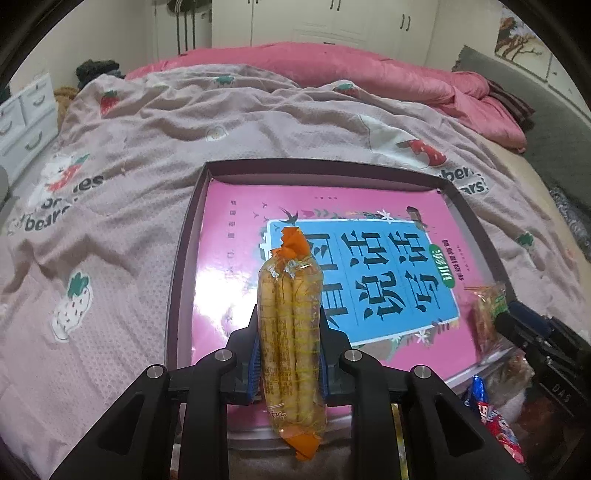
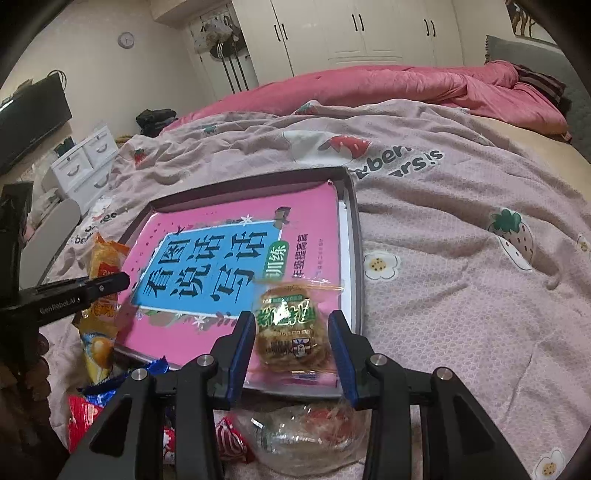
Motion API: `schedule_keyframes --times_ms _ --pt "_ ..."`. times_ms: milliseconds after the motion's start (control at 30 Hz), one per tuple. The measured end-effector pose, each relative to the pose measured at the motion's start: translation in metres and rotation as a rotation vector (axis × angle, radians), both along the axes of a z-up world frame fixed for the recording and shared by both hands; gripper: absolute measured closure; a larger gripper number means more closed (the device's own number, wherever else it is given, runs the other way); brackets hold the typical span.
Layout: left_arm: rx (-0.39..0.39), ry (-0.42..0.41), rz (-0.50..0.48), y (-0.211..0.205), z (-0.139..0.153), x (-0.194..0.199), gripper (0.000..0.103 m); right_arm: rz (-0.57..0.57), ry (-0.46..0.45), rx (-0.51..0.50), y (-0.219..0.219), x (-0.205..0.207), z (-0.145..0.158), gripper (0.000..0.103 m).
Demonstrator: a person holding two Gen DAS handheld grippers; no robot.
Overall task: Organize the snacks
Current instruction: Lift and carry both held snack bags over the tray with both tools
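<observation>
Strawberry-print blanket [image 1: 155, 122] covers the bed; pink quilt [image 2: 406, 86] lies far; white wardrobe [image 2: 354, 29] stands beyond; wall clock [image 2: 126, 39] far left.

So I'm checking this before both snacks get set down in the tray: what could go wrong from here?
1. The left claw grips the long stick pack near its lower part, so the top may tip on release.
2. The round cake pack in the right claw could slide on the glossy pink book lining the tray.
</observation>
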State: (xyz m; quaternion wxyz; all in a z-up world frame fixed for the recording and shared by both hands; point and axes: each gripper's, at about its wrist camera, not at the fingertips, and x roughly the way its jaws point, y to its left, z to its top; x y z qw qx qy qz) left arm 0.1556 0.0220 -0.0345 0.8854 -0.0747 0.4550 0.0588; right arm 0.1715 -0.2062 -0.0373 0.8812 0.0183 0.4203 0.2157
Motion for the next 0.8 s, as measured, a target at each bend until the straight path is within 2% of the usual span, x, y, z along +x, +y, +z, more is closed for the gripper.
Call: schedule_keyframes --times_ms 267,667,800 --pt "0.021 0.008 -0.016 -0.009 -0.005 0.006 0.079 -0.005 0.006 0.035 -0.002 0.004 0.000 0.061" --pt "-0.028 0.036 -0.026 -0.008 -0.014 0.005 0.077 -0.010 0.015 0.048 -0.008 0.002 0.002 0.061" --pt "-0.039 0.043 -0.027 -0.007 -0.014 0.002 0.077 -0.018 0.029 0.081 -0.014 -0.001 0.004 0.061"
